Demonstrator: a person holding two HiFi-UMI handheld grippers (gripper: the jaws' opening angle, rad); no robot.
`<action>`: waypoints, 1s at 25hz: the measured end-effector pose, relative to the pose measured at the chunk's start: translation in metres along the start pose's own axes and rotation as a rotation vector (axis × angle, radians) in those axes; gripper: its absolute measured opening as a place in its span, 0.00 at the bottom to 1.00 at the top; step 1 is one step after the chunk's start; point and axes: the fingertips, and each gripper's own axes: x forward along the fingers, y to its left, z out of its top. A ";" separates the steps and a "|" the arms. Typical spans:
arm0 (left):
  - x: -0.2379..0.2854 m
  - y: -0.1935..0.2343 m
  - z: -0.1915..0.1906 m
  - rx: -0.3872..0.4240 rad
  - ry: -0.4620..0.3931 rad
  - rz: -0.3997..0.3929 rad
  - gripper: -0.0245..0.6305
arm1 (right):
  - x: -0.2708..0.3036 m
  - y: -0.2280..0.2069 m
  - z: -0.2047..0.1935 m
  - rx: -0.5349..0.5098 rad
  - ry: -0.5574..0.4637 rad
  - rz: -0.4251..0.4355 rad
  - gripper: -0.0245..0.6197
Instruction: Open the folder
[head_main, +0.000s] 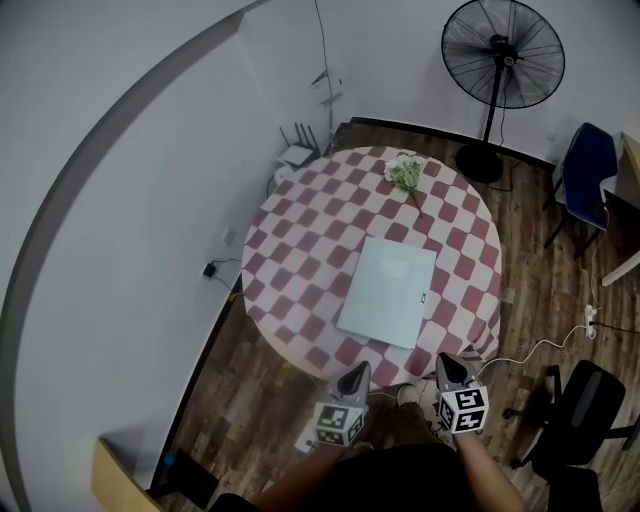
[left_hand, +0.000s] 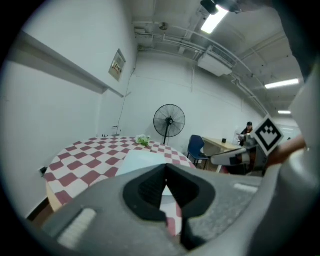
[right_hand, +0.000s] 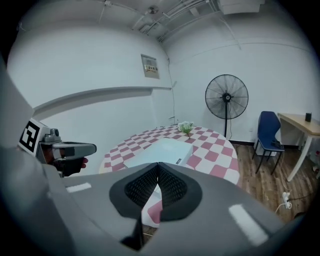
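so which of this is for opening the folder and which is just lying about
For the job: folder, closed, on the table; left gripper and right gripper, both shut.
Just lying about: flowers, fan, blue chair, black chair.

The table (head_main: 290, 250) lies bare all round the folder (head_main: 388, 290); only flowers (head_main: 405, 175) stand beyond it.

One folder (head_main: 388, 290), one fan (head_main: 503, 66), two grippers (head_main: 359, 368) (head_main: 448, 360), seemingly two chairs (head_main: 590, 170) (head_main: 585, 400).
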 end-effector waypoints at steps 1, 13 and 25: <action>0.008 0.003 -0.002 -0.011 0.013 0.004 0.04 | 0.011 -0.002 -0.002 -0.001 0.015 0.021 0.04; 0.098 0.020 -0.048 0.022 0.189 0.099 0.04 | 0.120 -0.032 -0.056 0.036 0.216 0.225 0.08; 0.149 0.016 -0.077 0.090 0.297 0.053 0.07 | 0.153 -0.032 -0.108 0.149 0.356 0.273 0.18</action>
